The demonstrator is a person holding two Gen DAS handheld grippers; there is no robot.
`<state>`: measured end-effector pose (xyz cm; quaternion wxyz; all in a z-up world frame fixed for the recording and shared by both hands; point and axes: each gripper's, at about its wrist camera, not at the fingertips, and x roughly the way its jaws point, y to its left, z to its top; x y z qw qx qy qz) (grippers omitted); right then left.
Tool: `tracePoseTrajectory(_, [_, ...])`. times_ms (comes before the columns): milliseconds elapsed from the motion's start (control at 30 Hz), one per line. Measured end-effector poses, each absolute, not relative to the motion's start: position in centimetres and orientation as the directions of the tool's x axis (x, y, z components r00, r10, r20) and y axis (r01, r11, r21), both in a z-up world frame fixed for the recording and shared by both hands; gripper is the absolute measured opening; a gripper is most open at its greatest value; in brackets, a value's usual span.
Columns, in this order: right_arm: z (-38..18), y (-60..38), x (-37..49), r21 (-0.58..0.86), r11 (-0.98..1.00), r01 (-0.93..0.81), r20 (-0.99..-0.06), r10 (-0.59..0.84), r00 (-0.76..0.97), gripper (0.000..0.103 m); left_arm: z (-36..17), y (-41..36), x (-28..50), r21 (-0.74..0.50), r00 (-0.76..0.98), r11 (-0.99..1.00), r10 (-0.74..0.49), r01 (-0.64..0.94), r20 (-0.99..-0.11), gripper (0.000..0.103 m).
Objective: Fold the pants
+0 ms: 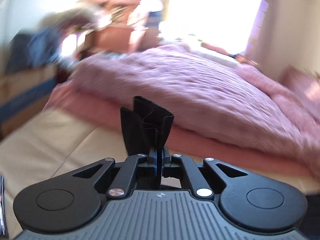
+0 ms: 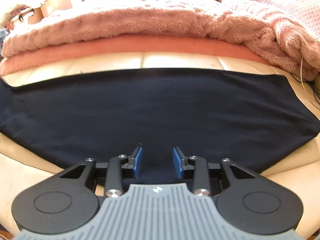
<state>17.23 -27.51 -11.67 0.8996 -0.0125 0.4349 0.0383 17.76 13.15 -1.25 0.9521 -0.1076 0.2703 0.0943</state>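
Note:
The black pants (image 2: 156, 108) lie flat across the cream leather surface (image 2: 30, 172) in the right wrist view. My right gripper (image 2: 157, 156) is open just above the pants' near edge, with its blue pads (image 2: 138, 160) apart and nothing between them. My left gripper (image 1: 159, 152) is shut on a bunched end of the black pants (image 1: 148, 124), which sticks up between the closed fingers above the cream surface (image 1: 50, 136). The left wrist view is motion-blurred.
A folded fluffy pink blanket (image 2: 130, 24) on a coral sheet (image 2: 140, 44) lies along the far side of the cream surface, and shows in the left wrist view (image 1: 190, 80). Cardboard boxes (image 1: 26, 88) and clutter stand at the left. Thin cords (image 2: 304, 84) hang at right.

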Motion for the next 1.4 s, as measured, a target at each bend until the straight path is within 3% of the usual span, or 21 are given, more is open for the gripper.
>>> tracePoseTrajectory(167, [-10.7, -27.3, 16.7, 0.051, 0.993, -0.103, -0.759, 0.106, 0.642, 0.03, -2.7, 2.7, 18.6, -0.003, 0.835, 1.0, 0.013, -0.018, -0.549, 0.003])
tracePoseTrajectory(367, [-10.3, -28.1, 15.6, 0.09, 0.991, -0.096, -0.754, 0.131, 0.643, 0.031, -11.1, -7.2, 17.5, 0.056, 0.648, 0.954, -0.155, 0.293, -0.746, 0.004])
tracePoseTrajectory(433, [-10.6, -28.4, 15.4, 0.104, 0.991, -0.086, -0.765, 0.135, 0.63, 0.031, -13.5, -8.1, 16.9, 0.031, 0.544, 0.933, -0.181, 0.358, -0.82, 0.01])
tracePoseTrajectory(500, [-10.9, -28.6, 15.1, 0.12, 0.989, -0.081, -0.773, 0.145, 0.617, 0.031, -14.1, -7.4, 16.6, -0.044, 0.507, 0.935, -0.23, 0.352, -0.831, 0.021])
tracePoseTrajectory(633, [-11.3, -28.3, 14.7, 0.14, 0.986, -0.094, -0.776, 0.168, 0.608, 0.031, -12.9, -4.6, 17.0, -0.227, 0.47, 0.927, -0.35, 0.3, -0.81, 0.025])
tracePoseTrajectory(700, [-11.4, -27.9, 14.8, 0.15, 0.983, -0.103, -0.773, 0.181, 0.609, 0.031, -12.3, -3.8, 17.1, -0.234, 0.497, 0.931, -0.349, 0.281, -0.794, 0.032])
tracePoseTrajectory(833, [-11.5, -26.9, 15.6, 0.165, 0.977, -0.132, -0.765, 0.212, 0.608, 0.03, -13.0, -3.9, 17.4, -0.195, 0.476, 0.932, -0.326, 0.305, -0.817, 0.034])
tracePoseTrajectory(900, [-11.5, -26.2, 15.9, 0.172, 0.973, -0.152, -0.762, 0.229, 0.605, 0.03, -12.8, -5.2, 18.2, -0.196, 0.459, 0.924, -0.337, 0.327, -0.822, 0.043])
tracePoseTrajectory(967, [-11.4, -25.6, 16.1, 0.175, 0.969, -0.171, -0.757, 0.244, 0.606, 0.026, -13.2, -5.7, 18.2, -0.18, 0.458, 0.935, -0.31, 0.306, -0.833, 0.041])
tracePoseTrajectory(1100, [-11.2, -24.4, 16.6, 0.19, 0.953, -0.235, -0.743, 0.296, 0.601, 0.019, -13.0, -4.8, 18.2, -0.245, 0.454, 0.933, -0.345, 0.265, -0.821, 0.014])
tracePoseTrajectory(1400, [-11.4, -22.2, 18.7, 0.258, 0.898, -0.358, -0.722, 0.425, 0.546, 0.02, -11.4, -1.7, 20.1, -0.375, 0.449, 0.901, -0.433, 0.217, -0.782, 0.005])
